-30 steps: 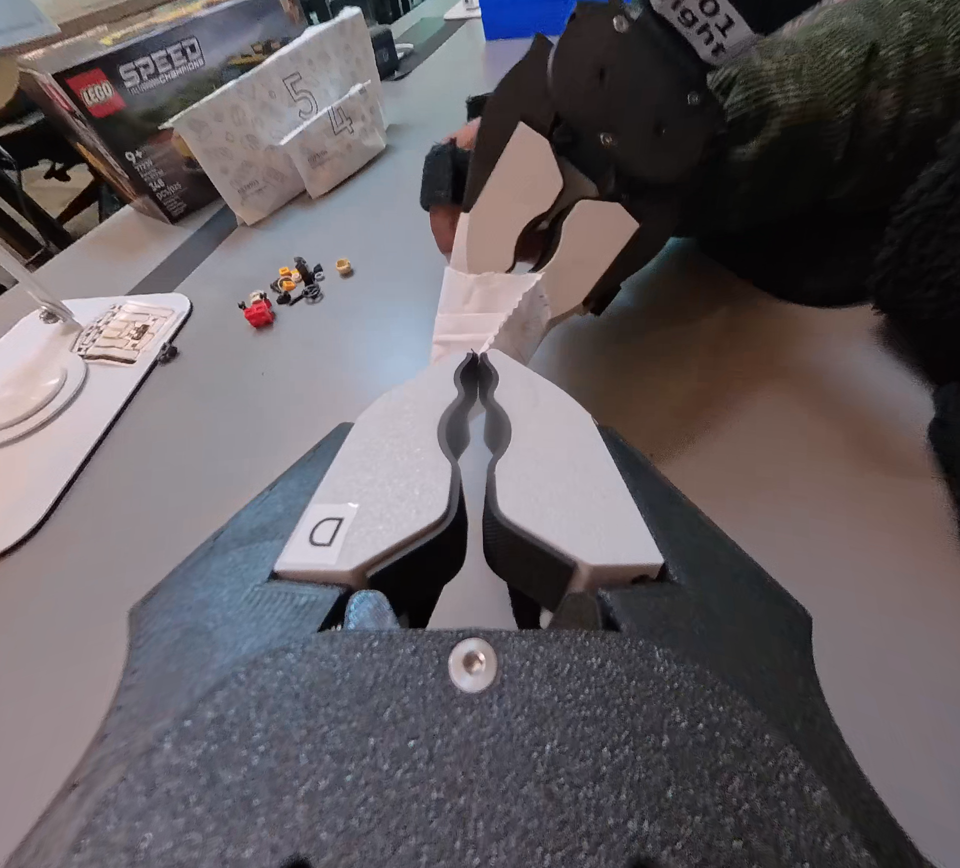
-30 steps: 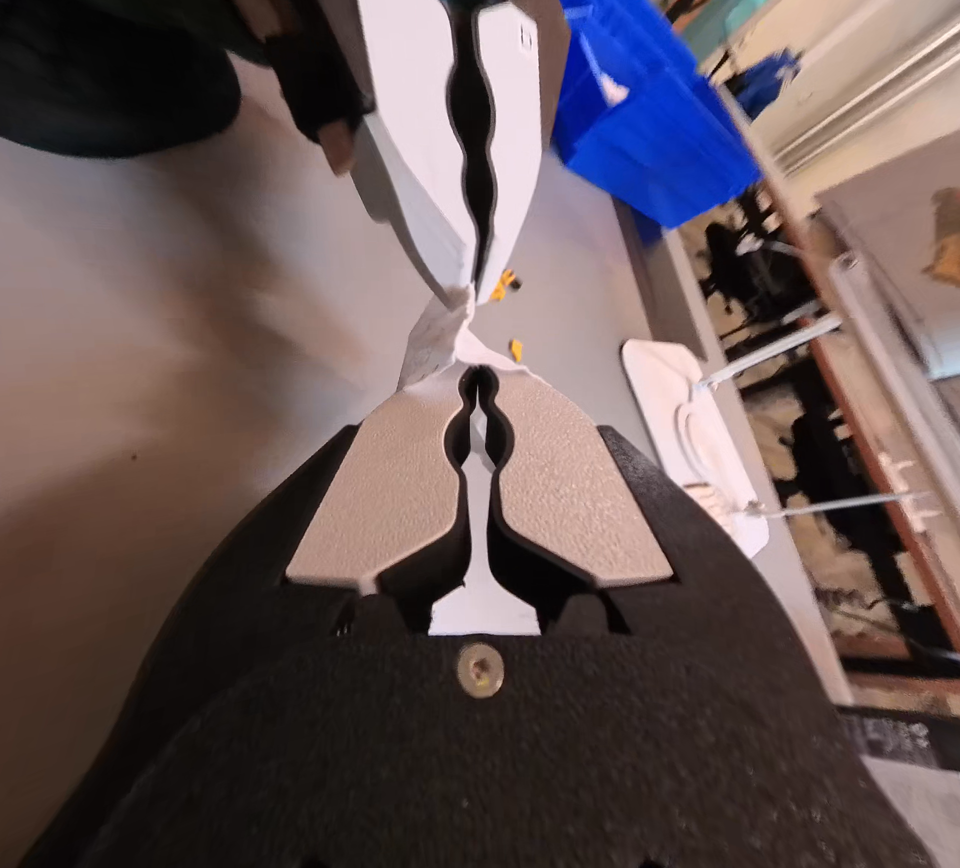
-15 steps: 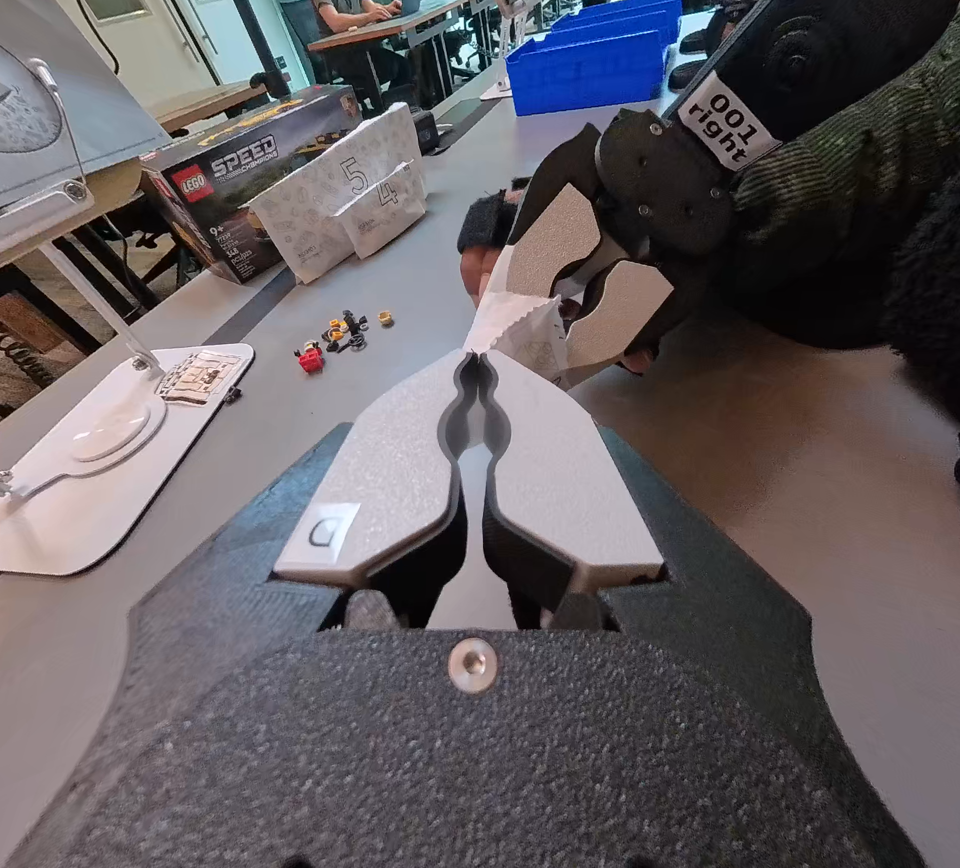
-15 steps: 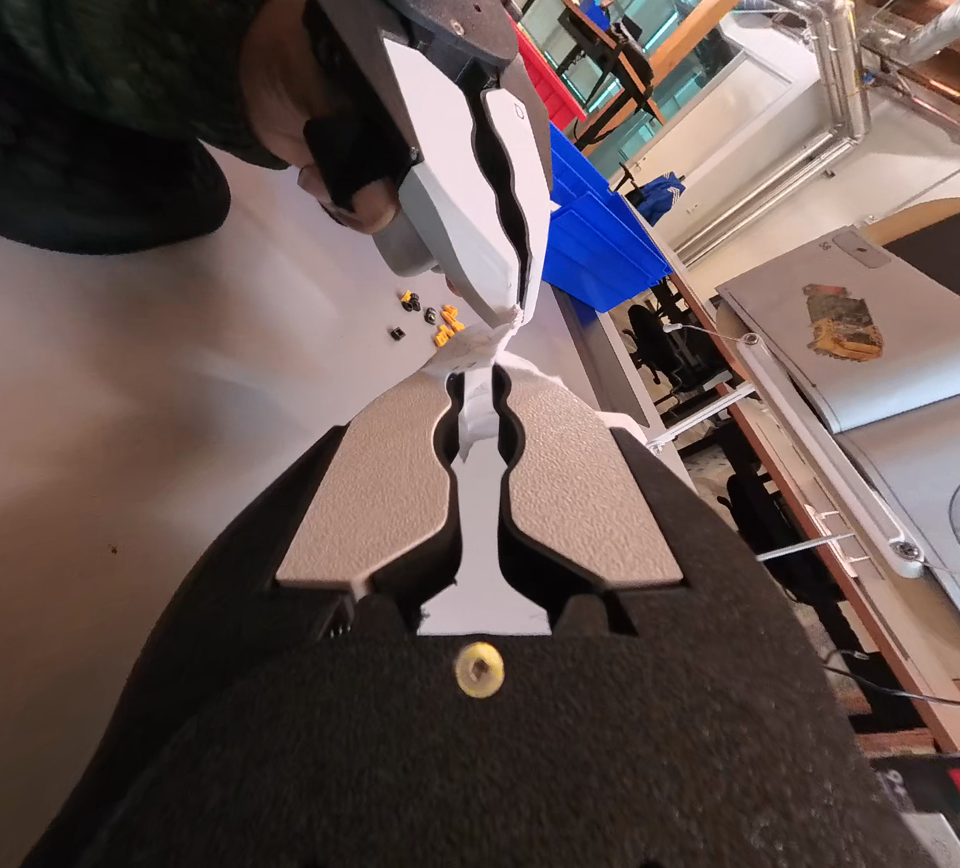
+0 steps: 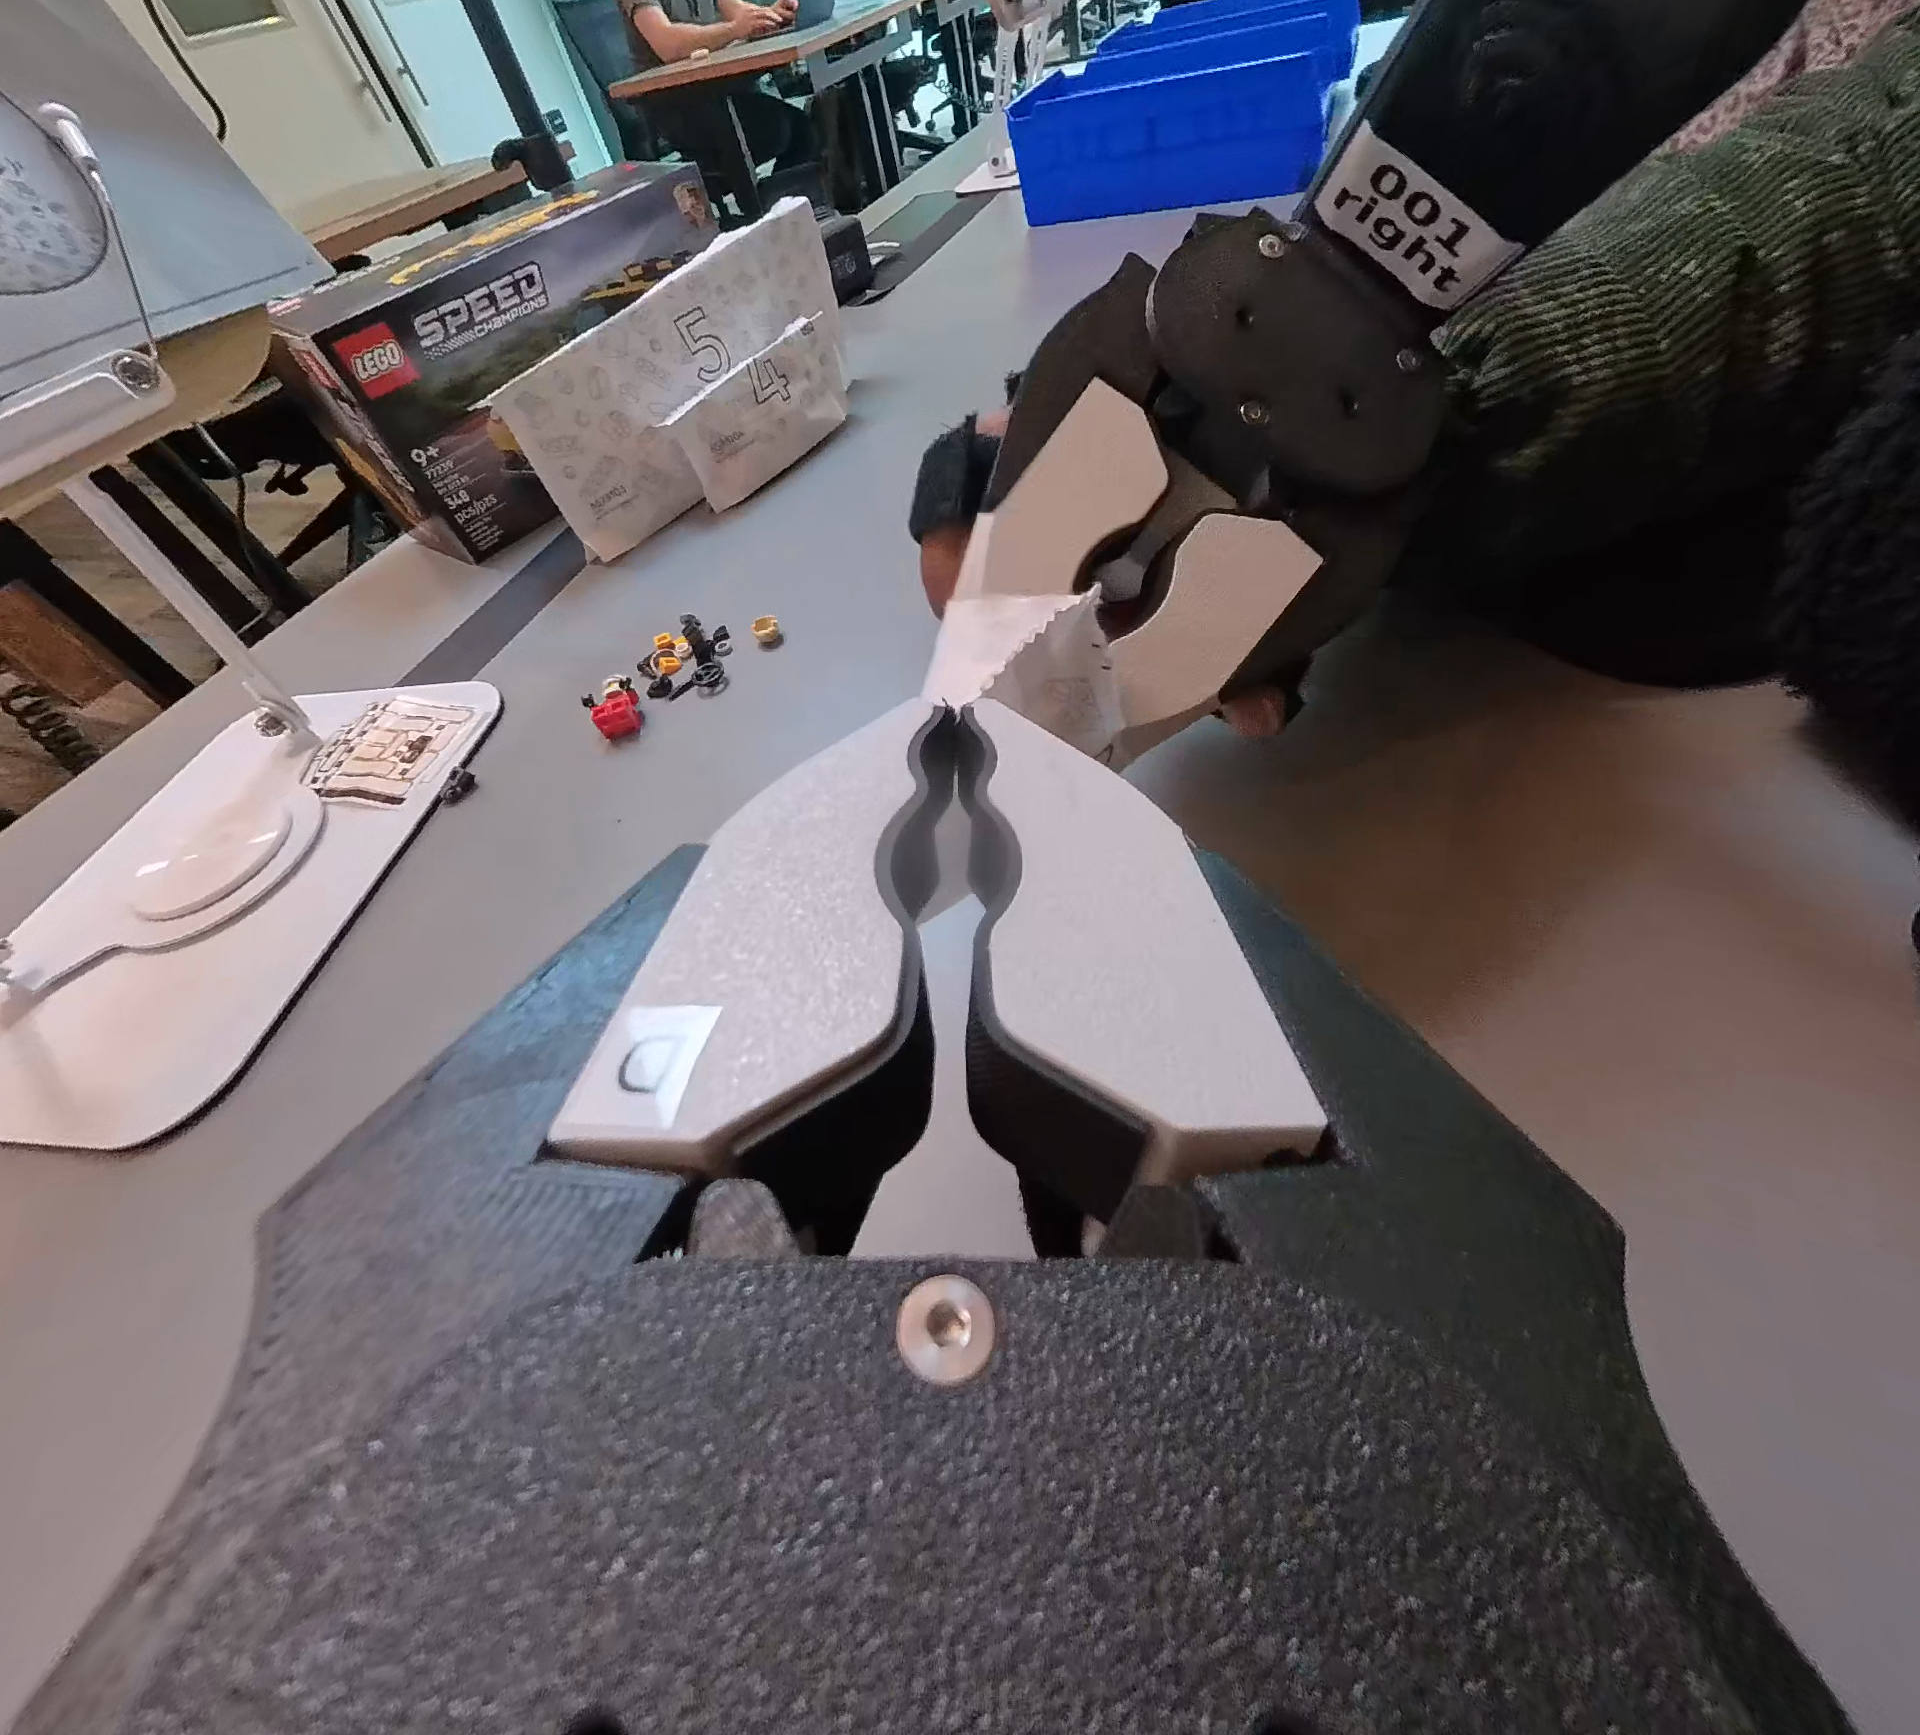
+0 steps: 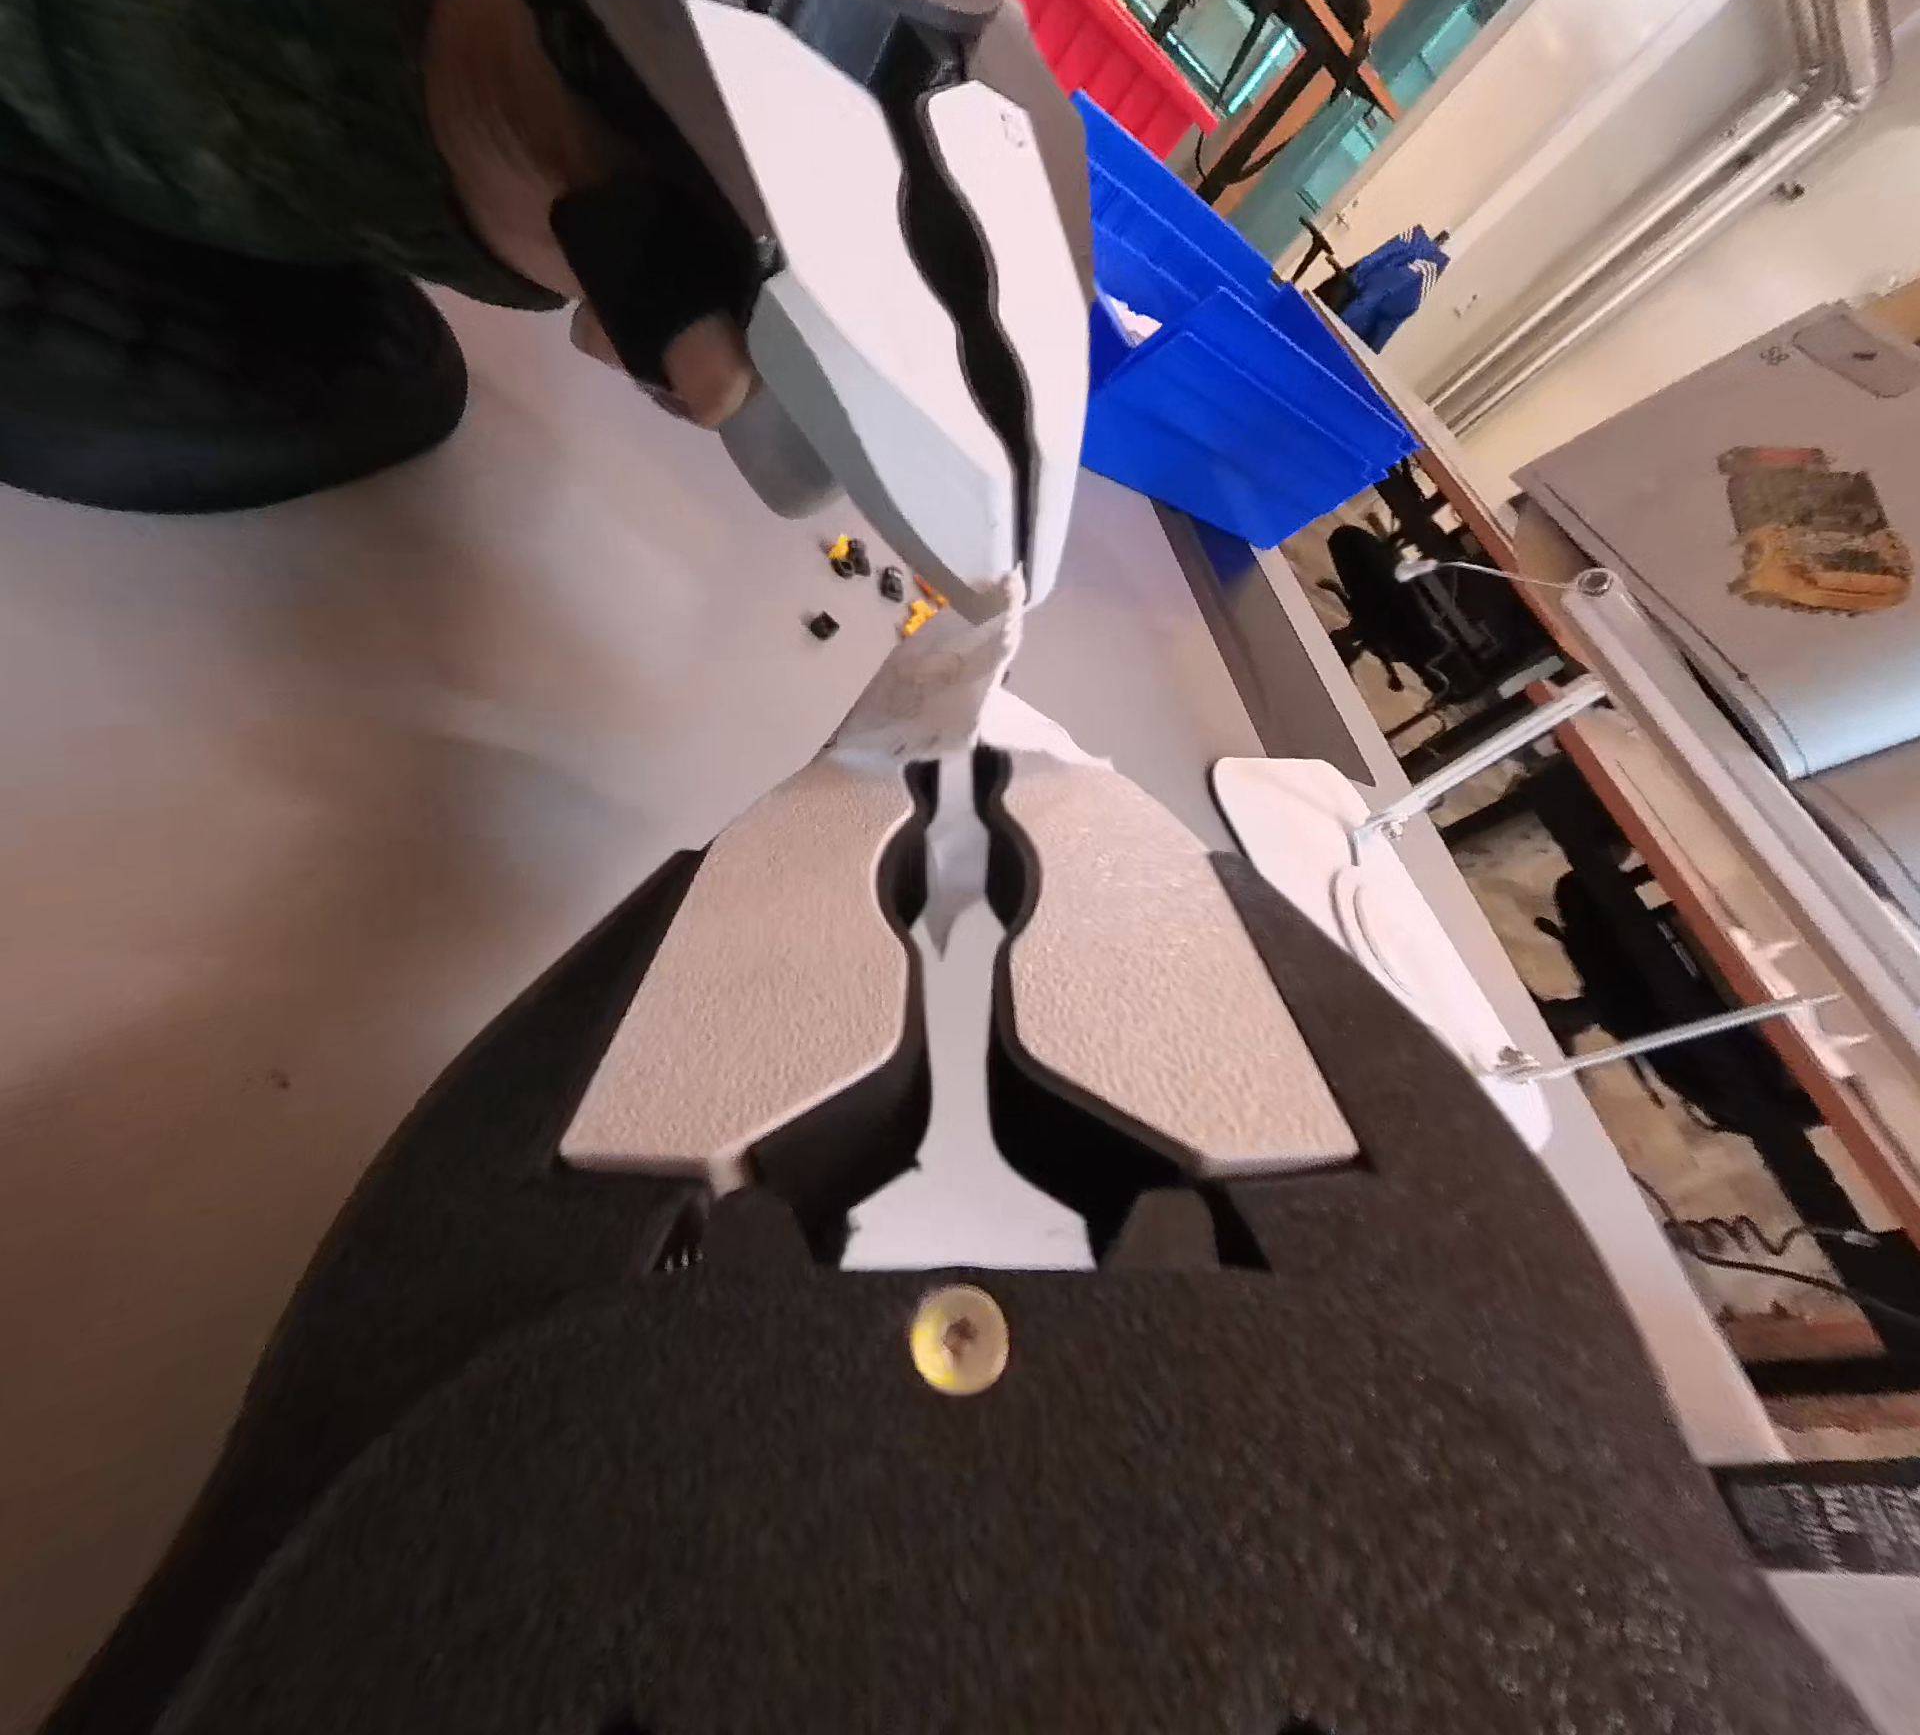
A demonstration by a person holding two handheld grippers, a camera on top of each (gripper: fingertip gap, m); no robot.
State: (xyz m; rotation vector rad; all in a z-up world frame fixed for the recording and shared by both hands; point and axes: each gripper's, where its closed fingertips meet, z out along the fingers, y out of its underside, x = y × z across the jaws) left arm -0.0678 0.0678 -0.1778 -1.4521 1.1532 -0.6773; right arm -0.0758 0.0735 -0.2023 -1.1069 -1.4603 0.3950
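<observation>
Left gripper (image 5: 951, 717): clenched on the white paper bag's (image 5: 997, 646) zigzag edge.
Right gripper (image 6: 954, 766): grasping the same bag above the grey table (image 5: 1455, 854).
Nearby: small toy pieces (image 5: 675, 662).

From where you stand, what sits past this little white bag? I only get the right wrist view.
Observer: In the left wrist view, a dark toy box stands at the table's far side, with two white paper bags leaning on it.
Operator: And those tiny yellow and black bits?
Observer: A small red piece lies beside the bits; your view hides it.
Operator: Anything odd about the little bag?
Observer: The little bag, pinched by the left gripper and the right gripper, has a zigzag top edge.
</observation>
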